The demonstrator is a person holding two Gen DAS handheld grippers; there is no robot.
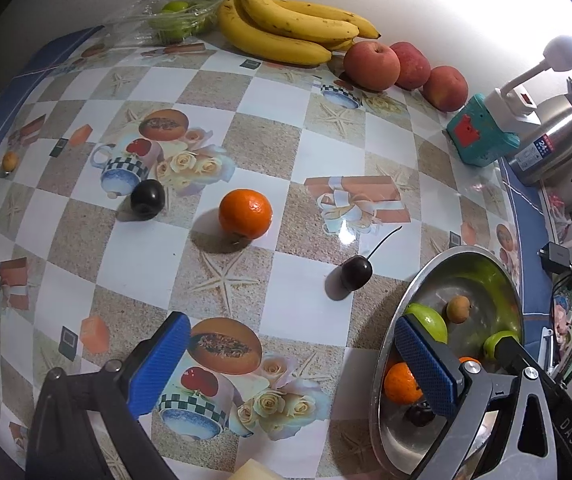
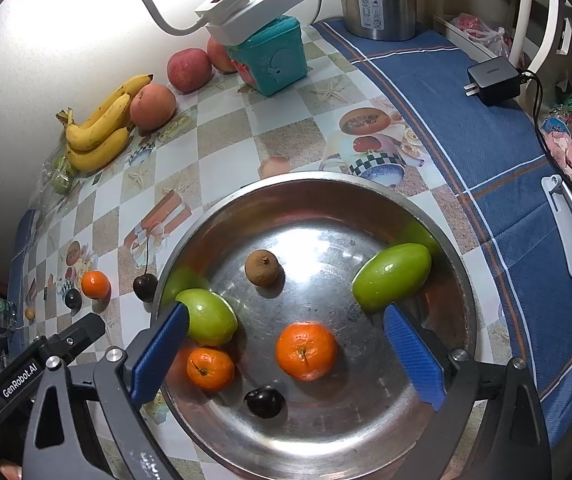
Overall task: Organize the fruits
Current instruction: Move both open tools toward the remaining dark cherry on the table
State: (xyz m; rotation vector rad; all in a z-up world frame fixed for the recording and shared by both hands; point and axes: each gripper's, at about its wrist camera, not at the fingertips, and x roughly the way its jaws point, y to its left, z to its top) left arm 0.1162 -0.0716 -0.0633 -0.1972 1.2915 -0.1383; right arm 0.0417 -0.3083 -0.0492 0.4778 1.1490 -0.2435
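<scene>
On the checkered tablecloth, well apart from the steel bowl, sits a loose orange: light, firm, smooth, likely to roll. Grasp across its widest girth. Left gripper and right gripper gape wide, empty.

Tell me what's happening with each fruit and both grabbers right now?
left gripper: open, empty
right gripper: open, over bowl
steel bowl: holds six fruits
orange on table: loose
stemmed cherry: loose beside bowl
dark plum: loose
bananas: by wall
</scene>
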